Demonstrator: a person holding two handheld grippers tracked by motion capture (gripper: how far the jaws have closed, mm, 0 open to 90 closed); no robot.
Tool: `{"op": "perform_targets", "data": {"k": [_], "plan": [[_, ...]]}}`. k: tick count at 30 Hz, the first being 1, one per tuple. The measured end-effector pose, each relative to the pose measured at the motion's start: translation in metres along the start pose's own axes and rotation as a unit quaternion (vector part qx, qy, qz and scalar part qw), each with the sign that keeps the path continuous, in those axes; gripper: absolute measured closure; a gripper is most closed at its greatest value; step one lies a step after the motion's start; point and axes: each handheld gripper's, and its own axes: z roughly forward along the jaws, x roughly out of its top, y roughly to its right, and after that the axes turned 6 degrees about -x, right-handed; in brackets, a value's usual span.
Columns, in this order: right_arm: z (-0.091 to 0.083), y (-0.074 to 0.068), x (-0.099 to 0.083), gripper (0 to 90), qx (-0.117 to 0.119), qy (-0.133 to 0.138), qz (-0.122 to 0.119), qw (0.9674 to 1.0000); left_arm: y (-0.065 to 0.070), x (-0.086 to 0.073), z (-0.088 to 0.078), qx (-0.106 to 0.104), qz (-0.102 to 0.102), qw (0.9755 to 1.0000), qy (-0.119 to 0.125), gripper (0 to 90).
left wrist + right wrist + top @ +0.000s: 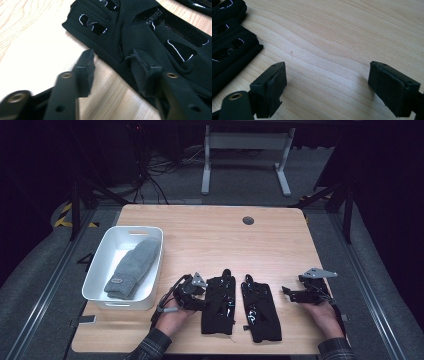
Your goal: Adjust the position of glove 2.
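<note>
Two black gloves lie palm-up side by side near the table's front edge, the left one (pixel 218 302) and the right one (pixel 260 310). My left gripper (pixel 204 295) rests low at the left glove's outer edge. In the left gripper view its jaws (pixel 115 65) stand apart. One pad hangs over the glove (pixel 140 32), the other over bare wood, and neither presses the fabric. My right gripper (pixel 288 292) sits on the table to the right of the right glove. Its jaws (pixel 327 75) are wide open over bare wood, with that glove (pixel 229 47) off to their left.
A white plastic bin (pixel 100 270) stands at the table's left and holds a grey knitted item (pixel 131 267). A round cable hole (pixel 248 220) sits near the far edge. Beyond the table are a white desk frame (pixel 245 150) and cables on the floor.
</note>
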Motion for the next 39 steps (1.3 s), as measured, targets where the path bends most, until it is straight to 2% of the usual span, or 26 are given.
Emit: {"op": "perform_targets", "data": {"k": [8, 12, 14, 16, 17, 19, 21, 23, 25, 29, 32, 39], "plan": [[0.0, 0.0, 0.0, 15.4, 0.0, 0.0, 0.0, 1.0, -0.002, 0.0, 0.001, -0.018, -0.018, 0.9997, 0.006, 84.0], [-0.001, 0.0, 0.001, 19.1, -0.005, -0.003, 0.004, 1.0, -0.005, 0.0, 0.001, -0.029, -0.034, 0.9989, 0.011, 87.2], [-0.004, 0.0, 0.003, 29.0, 0.004, -0.006, 0.0, 1.0, -0.009, -0.001, -0.001, -0.044, -0.05, 0.9977, 0.016, 87.3], [-0.011, -0.003, 0.006, 38.0, 0.017, 0.008, 0.0, 0.9998, -0.012, -0.001, -0.002, -0.055, -0.064, 0.996, 0.029, 87.4], [-0.016, -0.006, 0.007, 46.5, 0.031, 0.01, -0.004, 0.9994, -0.013, -0.001, -0.003, -0.058, -0.067, 0.9955, 0.035, 87.5], [-0.022, -0.012, 0.007, 58.0, 0.055, 0.01, -0.016, 0.9983, -0.014, 0.0, -0.007, -0.064, -0.073, 0.994, 0.05, 87.6], [-0.027, -0.02, 0.005, 69.2, 0.08, 0.003, -0.033, 0.9962, -0.015, 0.0, -0.01, -0.064, -0.075, 0.9935, 0.058, 87.6], [-0.031, -0.026, 0.003, 79.0, 0.095, -0.003, -0.044, 0.9945, -0.016, 0.001, -0.013, -0.072, -0.08, 0.9918, 0.069, 87.7], [-0.034, -0.033, 0.001, 89.0, 0.117, -0.004, -0.046, 0.992, -0.016, 0.003, -0.016, -0.072, -0.08, 0.9913, 0.076, 87.7], [-0.039, -0.044, -0.003, 90.0, 0.14, -0.013, -0.064, 0.988, -0.016, 0.006, -0.019, -0.082, -0.082, 0.9892, 0.091, 87.7], [-0.04, -0.05, -0.005, 90.0, 0.156, -0.022, -0.073, 0.9848, -0.016, 0.007, -0.022, -0.087, -0.079, 0.9885, 0.096, 87.7], [-0.038, -0.065, -0.005, 90.0, 0.185, -0.028, -0.09, 0.9782, -0.017, 0.01, -0.029, -0.113, -0.091, 0.9819, 0.121, 87.7]]}}
